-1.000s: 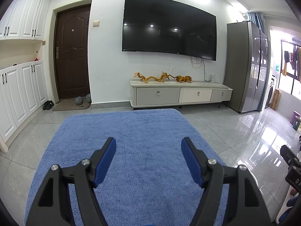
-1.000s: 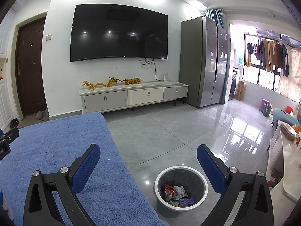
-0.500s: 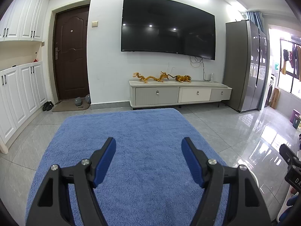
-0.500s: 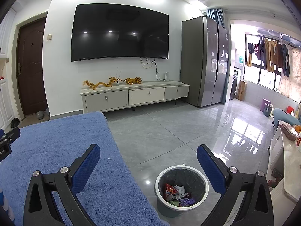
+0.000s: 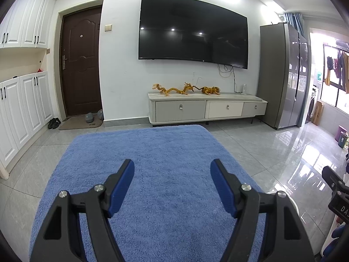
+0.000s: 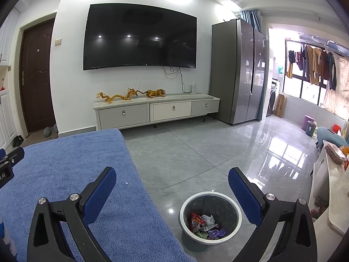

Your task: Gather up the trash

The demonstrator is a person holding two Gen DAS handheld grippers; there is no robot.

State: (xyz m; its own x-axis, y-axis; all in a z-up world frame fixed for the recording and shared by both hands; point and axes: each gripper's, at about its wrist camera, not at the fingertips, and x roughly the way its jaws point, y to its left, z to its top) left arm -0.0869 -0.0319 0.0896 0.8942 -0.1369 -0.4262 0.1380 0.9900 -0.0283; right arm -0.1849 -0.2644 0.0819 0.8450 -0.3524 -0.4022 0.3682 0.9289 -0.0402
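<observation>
**Both grippers hanging spread and empty, trash lying in the bin**

Left wrist view: the left gripper (image 5: pixel 172 174) is filling the lower part of the frame, its blue-padded fingers (image 5: pixel 121 184) standing wide apart with nothing between them. Beneath and beyond them a blue rug (image 5: pixel 152 152) is covering the lower centre of the frame, lying on grey floor tiles (image 5: pixel 272 144). At upper centre a dark television (image 5: pixel 193 41) is hanging on the white wall, and below it a low cabinet (image 5: pixel 207 108) is carrying golden dragon figures (image 5: pixel 172 89). A brown door (image 5: pixel 81 65) is standing at upper left beside white cupboards (image 5: pixel 24 91), and a grey refrigerator (image 5: pixel 283 74) is rising at the right. A black part of the right gripper (image 5: pixel 336 187) is poking in at the lower right edge.

Right wrist view: the right gripper (image 6: pixel 172 185) is also holding its fingers (image 6: pixel 99 193) spread, gripping nothing. Between them, at lower centre right, a trash bin (image 6: pixel 183 218) lined with a dark bag is standing on the tiles, just beside the rug's right edge (image 6: pixel 130 196). Crumpled wrappers (image 6: pixel 205 222), red, white and purple, are lying at the bottom of the bin. The rug is taking up the lower left, and a small white speck (image 6: pixel 126 183) is sitting on it near its right edge. Clothes (image 6: pixel 312 65) are hanging by the window at upper right.
</observation>
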